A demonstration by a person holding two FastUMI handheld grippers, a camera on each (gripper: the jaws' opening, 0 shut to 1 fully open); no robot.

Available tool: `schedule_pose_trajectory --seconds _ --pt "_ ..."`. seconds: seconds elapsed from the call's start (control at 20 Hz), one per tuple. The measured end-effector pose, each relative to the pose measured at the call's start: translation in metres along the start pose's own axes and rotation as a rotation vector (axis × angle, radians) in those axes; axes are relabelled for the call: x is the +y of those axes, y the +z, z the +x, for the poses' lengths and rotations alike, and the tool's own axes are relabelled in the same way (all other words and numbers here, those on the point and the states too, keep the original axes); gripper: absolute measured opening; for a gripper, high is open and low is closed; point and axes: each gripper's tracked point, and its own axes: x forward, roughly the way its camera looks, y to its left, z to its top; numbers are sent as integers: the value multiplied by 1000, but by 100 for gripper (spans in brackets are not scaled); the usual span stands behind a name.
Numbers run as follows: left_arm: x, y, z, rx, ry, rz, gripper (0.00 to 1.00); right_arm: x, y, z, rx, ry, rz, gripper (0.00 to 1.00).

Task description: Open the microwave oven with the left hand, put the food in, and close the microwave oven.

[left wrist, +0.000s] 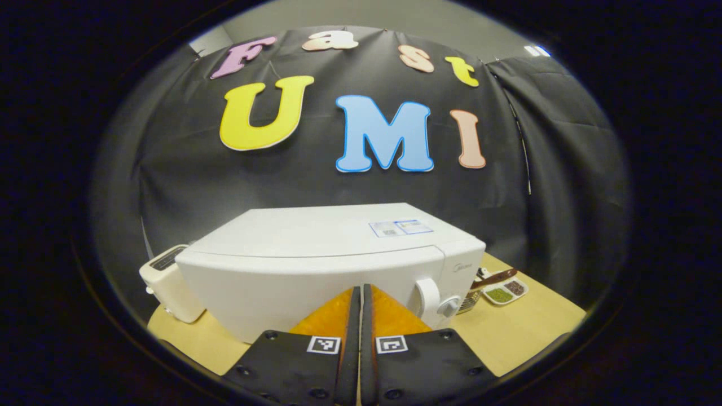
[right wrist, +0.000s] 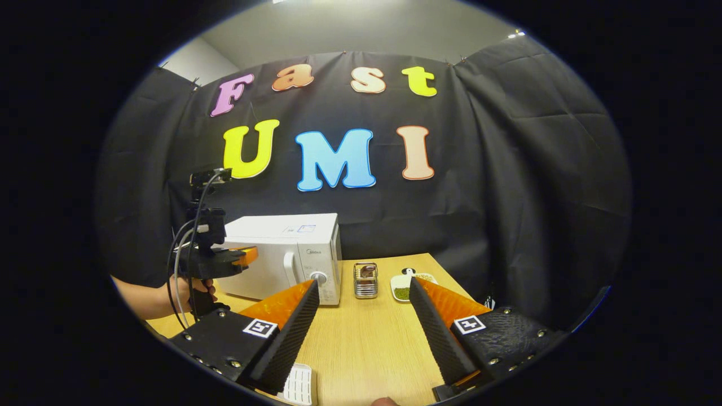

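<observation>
Jaws: left gripper (left wrist: 359, 299) clenched, empty; right gripper (right wrist: 361, 307) released. Microwave oven (left wrist: 333, 265) door shut; handle (left wrist: 427, 299) just right of left jaws, probably upright.

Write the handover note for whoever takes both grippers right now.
Left gripper: shut, empty, close in front of the microwave door, near its handle.
Right gripper: open, empty, held over the table.
Microwave door is closed. Food dish sits on the table to the right of the microwave, past a small metal rack.
Done: nothing yet.
Left: open the door, put the food in, close the door.
</observation>
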Motion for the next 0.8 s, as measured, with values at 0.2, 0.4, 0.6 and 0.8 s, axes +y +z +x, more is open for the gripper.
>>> schedule_pose_trajectory --seconds 0.2,0.4,0.6,0.8 --pt "-10 27 -65 -73 46 17 9 -10 7 -3 -15 36 -18 98" --pt "-12 47 -129 -117 106 23 9 -4 16 -8 -62 103 -39 98" --pt "-8 66 -195 -161 144 8 11 3 31 -15 -106 140 -44 98" --pt "10 79 -254 -214 175 22 11 17 41 -27 -146 158 -49 98"
